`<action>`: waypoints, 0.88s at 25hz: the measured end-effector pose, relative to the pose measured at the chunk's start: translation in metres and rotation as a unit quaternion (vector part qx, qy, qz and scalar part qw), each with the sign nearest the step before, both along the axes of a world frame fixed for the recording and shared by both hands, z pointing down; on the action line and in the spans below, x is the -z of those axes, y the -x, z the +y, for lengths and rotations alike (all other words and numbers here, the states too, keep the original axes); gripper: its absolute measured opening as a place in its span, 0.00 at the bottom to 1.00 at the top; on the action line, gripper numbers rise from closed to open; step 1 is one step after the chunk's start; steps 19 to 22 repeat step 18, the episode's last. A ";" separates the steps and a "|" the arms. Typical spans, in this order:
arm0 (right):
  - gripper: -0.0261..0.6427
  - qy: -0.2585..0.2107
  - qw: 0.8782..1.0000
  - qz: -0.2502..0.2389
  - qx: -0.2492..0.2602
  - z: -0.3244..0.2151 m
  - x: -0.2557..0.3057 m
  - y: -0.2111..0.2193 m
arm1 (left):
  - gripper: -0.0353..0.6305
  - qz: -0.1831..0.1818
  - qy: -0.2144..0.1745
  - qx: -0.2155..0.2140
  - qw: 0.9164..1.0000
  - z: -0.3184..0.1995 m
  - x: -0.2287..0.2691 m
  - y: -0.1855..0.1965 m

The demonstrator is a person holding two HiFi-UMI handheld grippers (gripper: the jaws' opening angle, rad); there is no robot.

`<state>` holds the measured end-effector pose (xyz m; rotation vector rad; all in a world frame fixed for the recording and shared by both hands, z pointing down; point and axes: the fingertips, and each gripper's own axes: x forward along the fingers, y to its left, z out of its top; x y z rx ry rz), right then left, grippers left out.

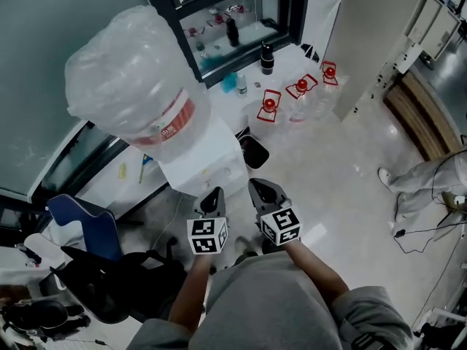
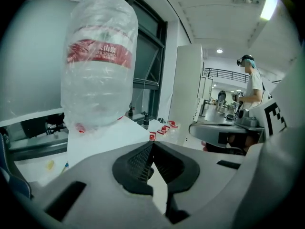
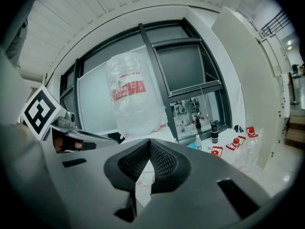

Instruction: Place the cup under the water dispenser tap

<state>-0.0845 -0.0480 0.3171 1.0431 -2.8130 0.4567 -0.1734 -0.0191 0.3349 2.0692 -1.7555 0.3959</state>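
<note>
So, the cup: I can't find it in any of the three views. The spot it's meant for, under the tap on the front of the water dispenser, is tucked out of sight below the dispenser's top edge in the head view. Both gripper views look over it at the big upturned bottle instead. The dispenser stands on the floor by the window wall.

Right in front of it, side by side:
- Left tongs: tips pressed together, nothing between them.
- Right tongs: same deal, tips meeting, nothing held.

My read is that this fits either a cup already sitting under the tap and let go, or a cup somewhere out of frame. I can't call it from here.

Either way, the sensible thing is to get eyes on the tap bay, keep both tongs off the dispenser's front, and not bump that top-heavy bottle. The cup wants to stand upright, straight under the spout.
</note>
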 end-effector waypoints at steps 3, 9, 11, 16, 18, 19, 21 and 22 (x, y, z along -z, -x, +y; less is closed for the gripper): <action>0.06 -0.009 1.000 -0.004 0.006 -0.003 0.010 0.005 | 0.07 0.000 -0.014 0.000 1.000 -0.005 0.012 -0.001; 0.06 -0.014 1.000 -0.008 0.005 -0.012 0.014 0.009 | 0.07 0.005 -0.019 0.015 1.000 -0.014 0.017 0.002; 0.06 -0.014 1.000 -0.006 0.006 -0.013 0.012 0.010 | 0.07 0.010 -0.016 0.022 1.000 -0.014 0.014 0.004; 0.06 -0.011 1.000 -0.005 0.007 -0.015 0.009 0.014 | 0.07 0.016 -0.009 0.026 0.999 -0.014 0.008 0.008; 0.06 -0.010 1.000 -0.004 0.008 -0.015 0.008 0.016 | 0.07 0.016 -0.007 0.027 0.999 -0.014 0.006 0.009; 0.06 -0.010 1.000 -0.004 0.008 -0.015 0.008 0.016 | 0.07 0.016 -0.007 0.027 0.999 -0.014 0.006 0.009; 0.06 -0.010 1.000 -0.004 0.008 -0.015 0.008 0.016 | 0.07 0.016 -0.007 0.027 0.999 -0.014 0.006 0.009; 0.06 -0.010 1.000 -0.004 0.008 -0.015 0.008 0.016 | 0.07 0.016 -0.007 0.027 0.999 -0.014 0.006 0.009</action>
